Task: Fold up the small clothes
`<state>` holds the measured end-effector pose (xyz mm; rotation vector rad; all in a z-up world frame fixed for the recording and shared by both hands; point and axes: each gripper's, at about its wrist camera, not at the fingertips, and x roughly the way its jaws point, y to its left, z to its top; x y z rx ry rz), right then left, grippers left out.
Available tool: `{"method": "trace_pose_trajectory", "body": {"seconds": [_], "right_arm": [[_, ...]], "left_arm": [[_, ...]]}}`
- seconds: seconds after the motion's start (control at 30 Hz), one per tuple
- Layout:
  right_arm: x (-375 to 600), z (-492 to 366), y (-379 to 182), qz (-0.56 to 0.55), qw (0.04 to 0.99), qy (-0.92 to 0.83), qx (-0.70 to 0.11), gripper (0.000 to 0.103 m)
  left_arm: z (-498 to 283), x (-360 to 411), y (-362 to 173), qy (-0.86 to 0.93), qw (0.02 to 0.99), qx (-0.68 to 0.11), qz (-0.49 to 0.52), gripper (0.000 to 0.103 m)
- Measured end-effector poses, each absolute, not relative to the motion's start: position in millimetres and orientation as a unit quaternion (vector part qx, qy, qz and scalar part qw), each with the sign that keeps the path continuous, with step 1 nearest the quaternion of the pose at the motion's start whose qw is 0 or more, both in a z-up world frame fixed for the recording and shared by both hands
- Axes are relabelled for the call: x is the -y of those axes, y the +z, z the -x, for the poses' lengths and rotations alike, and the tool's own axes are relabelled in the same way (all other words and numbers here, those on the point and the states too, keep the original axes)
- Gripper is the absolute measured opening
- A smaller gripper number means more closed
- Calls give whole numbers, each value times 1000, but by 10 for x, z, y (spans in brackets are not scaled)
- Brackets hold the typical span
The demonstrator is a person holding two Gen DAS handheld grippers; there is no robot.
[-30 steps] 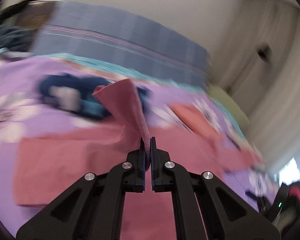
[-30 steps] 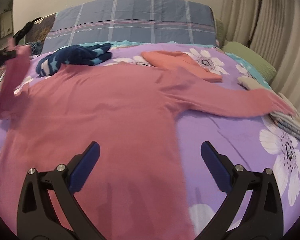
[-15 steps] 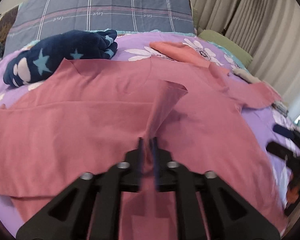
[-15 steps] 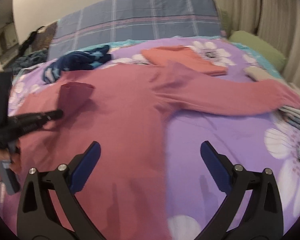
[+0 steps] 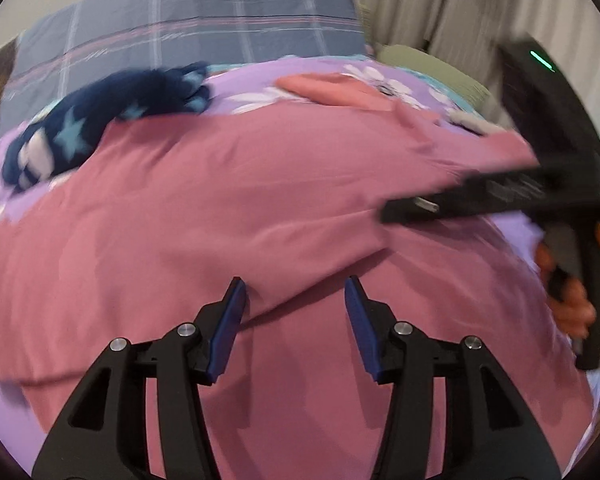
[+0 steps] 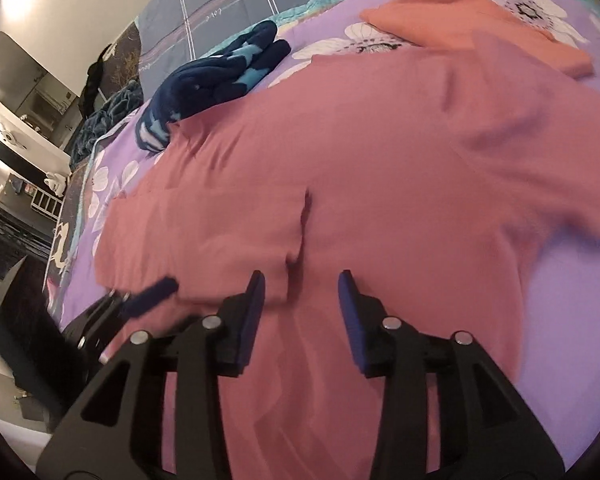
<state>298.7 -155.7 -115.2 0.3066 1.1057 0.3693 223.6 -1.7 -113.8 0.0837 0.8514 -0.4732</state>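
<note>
Soft pink top (image 5: 228, 200) w/ sleeve folded; both jaws apart.

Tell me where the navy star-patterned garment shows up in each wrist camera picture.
Left wrist view: the navy star-patterned garment lies upper left, at the far edge of the pink shirt.
Right wrist view: the same garment sits upper left of centre, again just beyond the shirt.
Shared landmark: the folded orange garment, to its right in both views.
</note>
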Motion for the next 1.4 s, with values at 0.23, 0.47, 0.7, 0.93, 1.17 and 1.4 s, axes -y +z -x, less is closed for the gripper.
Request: {"method": "trace_pose_trajectory", "body": {"seconds": [0.23,0.47,0.7,0.93,1.17,1.4], "right_arm": [[1463,-3521,-1228,-172,794,219,-541,31],[1443,-3390,-775,-123,841,230,-474,1],[1775,-3529,-414,-104,874,189,-435,1],[2200,-3713,-1025,-110,865,88,-482,27],[2210,-3172,-864,-101,873,168,-447,28],[1945,-3028,-1102,-54,867,164,-468,60]], "left_arm": [[-2468,302,-1225,-259,865,-429,-31,36],[-2492,479,-1064,-283,866,-412,-38,0],[-2484,754,-655,-331,870,-365,-22,0],[-2539,808,-1011,-325,852,-409,-20,13],[-2167,-231,-993,-183,906,-375,-66,48],[-1917,-1632,-1106,-7,915,-404,3,55]]}}
